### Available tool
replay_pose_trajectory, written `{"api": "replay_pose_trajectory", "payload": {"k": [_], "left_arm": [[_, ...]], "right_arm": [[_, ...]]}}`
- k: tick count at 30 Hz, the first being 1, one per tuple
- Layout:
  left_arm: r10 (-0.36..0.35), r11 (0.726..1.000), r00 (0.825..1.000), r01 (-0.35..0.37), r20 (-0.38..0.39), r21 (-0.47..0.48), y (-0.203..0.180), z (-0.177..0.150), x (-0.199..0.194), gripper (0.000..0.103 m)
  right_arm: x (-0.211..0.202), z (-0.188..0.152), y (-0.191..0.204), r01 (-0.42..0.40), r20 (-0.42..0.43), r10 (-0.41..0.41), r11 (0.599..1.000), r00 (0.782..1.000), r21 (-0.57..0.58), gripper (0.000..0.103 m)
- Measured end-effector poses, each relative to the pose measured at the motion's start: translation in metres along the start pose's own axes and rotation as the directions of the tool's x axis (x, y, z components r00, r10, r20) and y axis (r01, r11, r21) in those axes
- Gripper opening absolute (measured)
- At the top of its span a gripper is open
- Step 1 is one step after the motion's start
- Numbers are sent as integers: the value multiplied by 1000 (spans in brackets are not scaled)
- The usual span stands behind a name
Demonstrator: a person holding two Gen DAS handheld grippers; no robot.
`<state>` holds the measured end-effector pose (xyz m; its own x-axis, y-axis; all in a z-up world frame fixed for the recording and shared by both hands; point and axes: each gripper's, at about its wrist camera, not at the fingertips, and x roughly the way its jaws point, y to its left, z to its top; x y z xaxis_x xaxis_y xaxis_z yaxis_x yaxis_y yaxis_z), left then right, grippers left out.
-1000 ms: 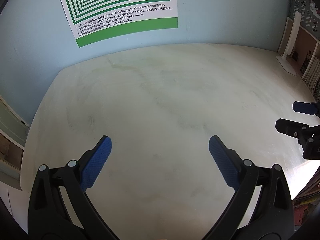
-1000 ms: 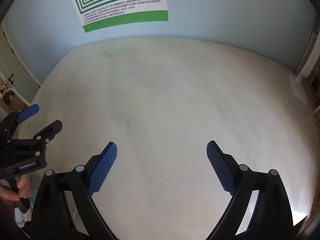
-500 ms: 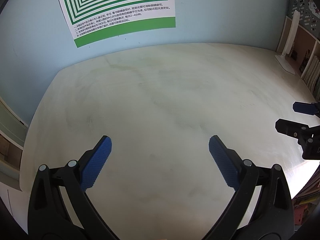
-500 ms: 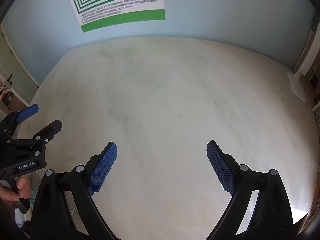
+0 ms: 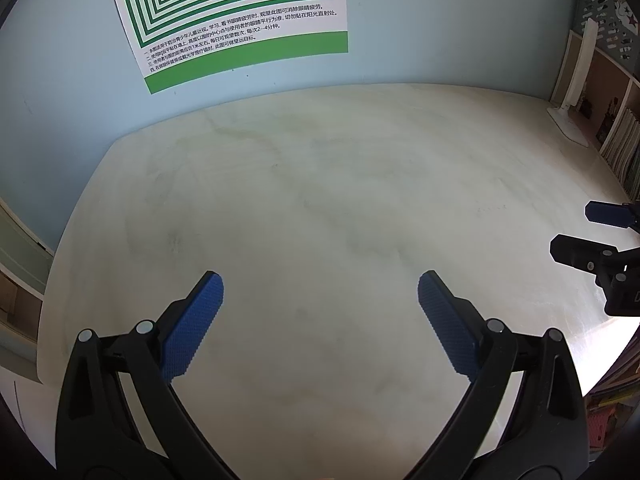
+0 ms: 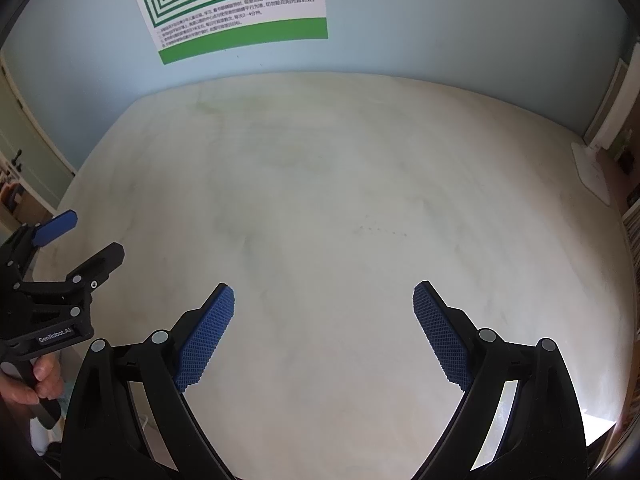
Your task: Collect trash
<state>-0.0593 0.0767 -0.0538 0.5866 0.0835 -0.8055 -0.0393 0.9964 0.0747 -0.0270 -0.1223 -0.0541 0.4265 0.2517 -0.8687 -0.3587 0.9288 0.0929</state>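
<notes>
No trash shows in either view. My left gripper (image 5: 320, 286) hangs open over the pale marbled tabletop (image 5: 320, 200), blue pads wide apart with nothing between them. My right gripper (image 6: 324, 296) is likewise open above the same tabletop (image 6: 340, 200) and holds nothing. In the left wrist view the right gripper (image 5: 576, 232) pokes in at the right edge. In the right wrist view the left gripper (image 6: 90, 236) shows at the left edge, with a hand (image 6: 32, 380) on its handle.
A green-and-white striped poster (image 5: 236, 20) with printed text hangs on the light blue wall behind the table. A white stand (image 5: 572, 120) and shelves of books (image 5: 624, 148) sit at the far right. A cabinet (image 6: 24, 168) stands left of the table.
</notes>
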Motion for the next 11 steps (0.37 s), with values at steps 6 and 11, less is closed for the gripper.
{"api": "replay_pose_trajectory", "payload": {"k": [6,11], "left_arm": [[9,1000,1000,-9,-21,9,-1,1,5,96],[-3,1000,999,3,-40,6,-1,2,9,96]], "right_arm": [[2,2,1,4,-7,-4,1000,1000,3,90],[3,2,1,7,-8,-7,1000,1000,8,90]]}}
